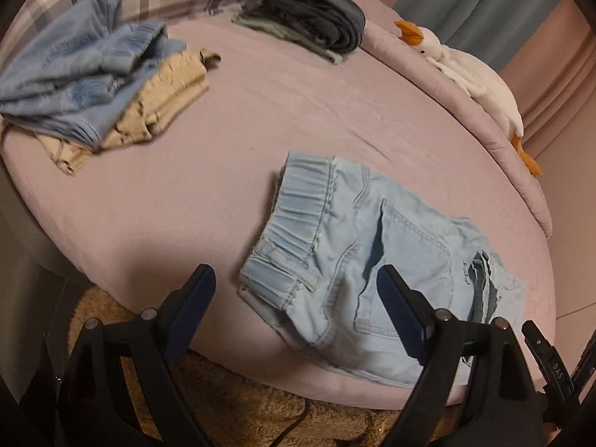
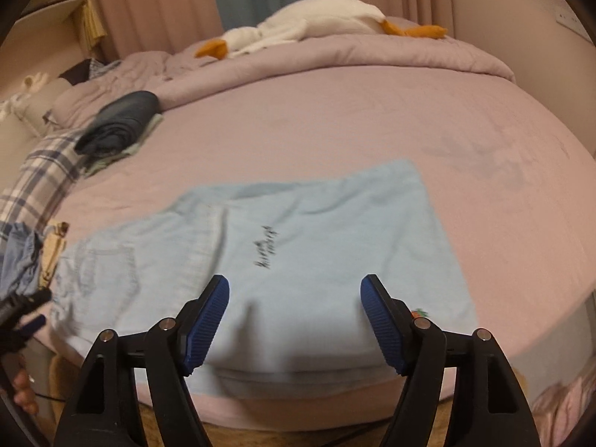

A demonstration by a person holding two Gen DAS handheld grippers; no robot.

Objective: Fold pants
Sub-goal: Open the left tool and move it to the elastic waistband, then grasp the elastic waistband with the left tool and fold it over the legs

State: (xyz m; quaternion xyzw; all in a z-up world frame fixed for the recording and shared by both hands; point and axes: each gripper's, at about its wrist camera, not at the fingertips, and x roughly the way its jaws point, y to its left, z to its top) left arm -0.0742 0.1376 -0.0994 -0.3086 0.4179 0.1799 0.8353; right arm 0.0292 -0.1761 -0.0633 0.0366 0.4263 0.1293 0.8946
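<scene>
Light blue denim pants [image 1: 354, 260] lie folded on the pink bed [image 1: 260, 111] near its front edge, elastic waistband toward the back left. In the right wrist view the same pants [image 2: 298, 246] spread flat, with dark lettering in the middle. My left gripper [image 1: 298, 279] is open and empty, hovering over the waistband end of the pants. My right gripper [image 2: 294, 290] is open and empty, just above the front part of the pants. The other gripper shows at the left edge of the right wrist view [image 2: 22, 313].
A pile of blue and tan clothes [image 1: 97, 85] lies at the back left. A dark folded stack [image 1: 313, 15] sits at the back. A white goose plush [image 1: 473, 78] lies on the rolled quilt at the right. A brown rug [image 1: 242, 402] lies below the bed edge.
</scene>
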